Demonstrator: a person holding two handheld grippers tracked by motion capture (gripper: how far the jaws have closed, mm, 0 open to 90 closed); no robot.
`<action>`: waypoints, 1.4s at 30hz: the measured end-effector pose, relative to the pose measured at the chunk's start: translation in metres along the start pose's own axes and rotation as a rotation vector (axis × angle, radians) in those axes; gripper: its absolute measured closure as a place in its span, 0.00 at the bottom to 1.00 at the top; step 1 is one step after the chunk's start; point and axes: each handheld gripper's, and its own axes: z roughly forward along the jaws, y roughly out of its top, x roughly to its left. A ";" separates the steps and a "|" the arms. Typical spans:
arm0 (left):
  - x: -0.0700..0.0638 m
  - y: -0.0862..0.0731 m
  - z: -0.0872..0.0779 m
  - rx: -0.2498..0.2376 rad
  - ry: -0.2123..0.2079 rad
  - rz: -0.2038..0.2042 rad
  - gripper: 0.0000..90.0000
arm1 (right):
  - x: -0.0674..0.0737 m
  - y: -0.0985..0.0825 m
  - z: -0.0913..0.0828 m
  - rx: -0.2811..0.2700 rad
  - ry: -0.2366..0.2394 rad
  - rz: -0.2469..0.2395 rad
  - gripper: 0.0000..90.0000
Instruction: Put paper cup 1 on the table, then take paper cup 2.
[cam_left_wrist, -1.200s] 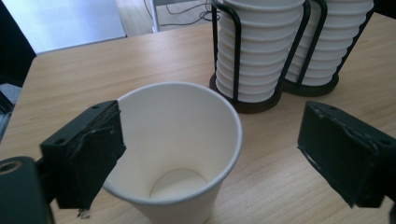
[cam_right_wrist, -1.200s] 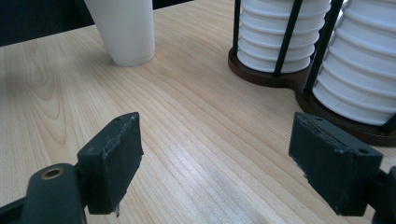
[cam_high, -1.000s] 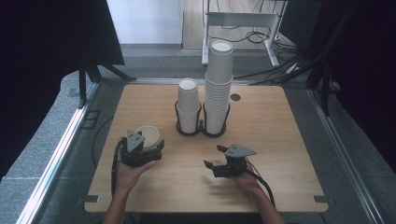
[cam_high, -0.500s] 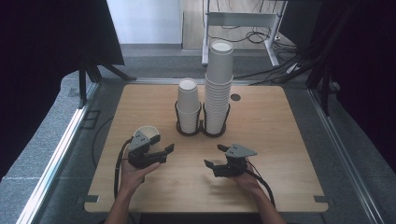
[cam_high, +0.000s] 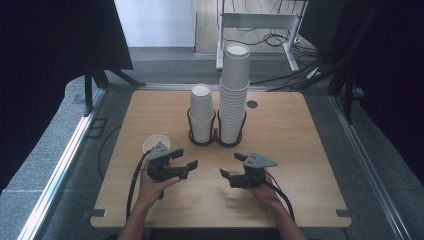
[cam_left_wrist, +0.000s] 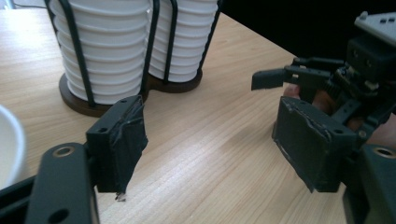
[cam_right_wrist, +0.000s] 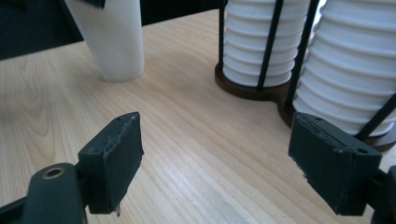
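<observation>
Two cup stacks (cam_high: 220, 105) in a rack (cam_high: 216, 139), single cup (cam_high: 155, 144) empty — both tongs (cam_high: 186, 165) (cam_high: 230, 166) open, empty.

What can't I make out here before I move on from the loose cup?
- Loose cup, high view: the left tool covers its near side, so its base and any contact with the tool are hidden.
- Same cup, left gripper view: cut off by the left edge.
- Short stack and tall stack, both gripper views: tops cut off by the upper edge.
- Cup count per stack: rims too fine to count.
</observation>
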 end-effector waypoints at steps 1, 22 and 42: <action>-0.001 0.000 0.001 0.001 -0.011 0.000 0.26 | 0.000 0.000 -0.001 -0.009 -0.004 0.002 0.20; -0.001 0.002 0.038 0.043 -0.084 0.009 0.39 | -0.019 0.016 -0.015 -0.094 -0.057 0.011 0.24; -0.004 0.044 0.036 -0.027 -0.008 0.065 0.30 | -0.053 0.059 -0.026 -0.142 -0.101 0.024 0.22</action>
